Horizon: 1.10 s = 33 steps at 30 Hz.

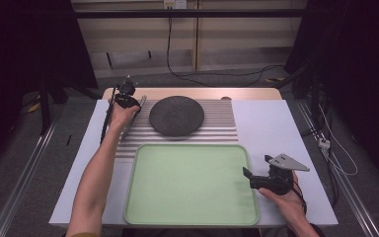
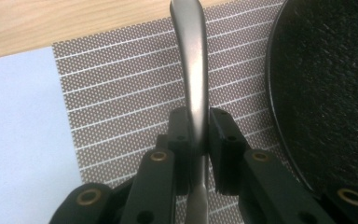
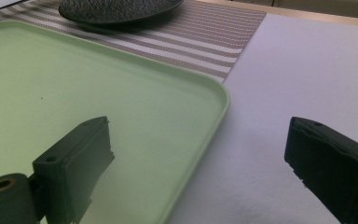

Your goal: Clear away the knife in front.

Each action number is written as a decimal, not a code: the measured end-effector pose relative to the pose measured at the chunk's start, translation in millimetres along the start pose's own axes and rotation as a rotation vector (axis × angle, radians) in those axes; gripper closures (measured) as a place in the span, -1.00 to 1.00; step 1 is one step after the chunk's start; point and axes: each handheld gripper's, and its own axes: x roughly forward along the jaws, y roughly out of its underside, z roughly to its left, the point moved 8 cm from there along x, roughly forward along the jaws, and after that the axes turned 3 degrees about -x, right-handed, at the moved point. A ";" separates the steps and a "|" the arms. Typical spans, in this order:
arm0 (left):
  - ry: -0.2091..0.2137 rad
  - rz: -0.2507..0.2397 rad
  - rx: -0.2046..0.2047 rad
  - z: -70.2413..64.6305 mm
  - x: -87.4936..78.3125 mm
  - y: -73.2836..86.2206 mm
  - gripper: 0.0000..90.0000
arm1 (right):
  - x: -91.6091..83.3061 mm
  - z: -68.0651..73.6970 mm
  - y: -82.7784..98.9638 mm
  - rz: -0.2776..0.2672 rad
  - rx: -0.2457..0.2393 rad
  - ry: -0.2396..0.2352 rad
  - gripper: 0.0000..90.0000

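Left gripper [image 2: 198,135] — jaws clenched on a metal handle [image 2: 193,70], which runs straight ahead of the pads over the striped mat [image 2: 121,102]. The dark plate [image 2: 326,88] lies just to that gripper's right on the same mat. Right gripper [image 3: 200,163] — jaws released and wide apart, straddling the right rim of the green tray [image 3: 98,93]; nothing is between them.

Left tool [image 2: 199,140] clamped on metal utensil handle [image 2: 193,70], striped placemat [image 2: 121,93] beneath, dark plate [image 2: 326,84] beside.
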 end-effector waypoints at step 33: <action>0.050 -0.046 0.067 -27.5 -61.5 24.3 0.77 | -0.5 0.7 -1.4 -0.002 -0.014 0.007 -0.84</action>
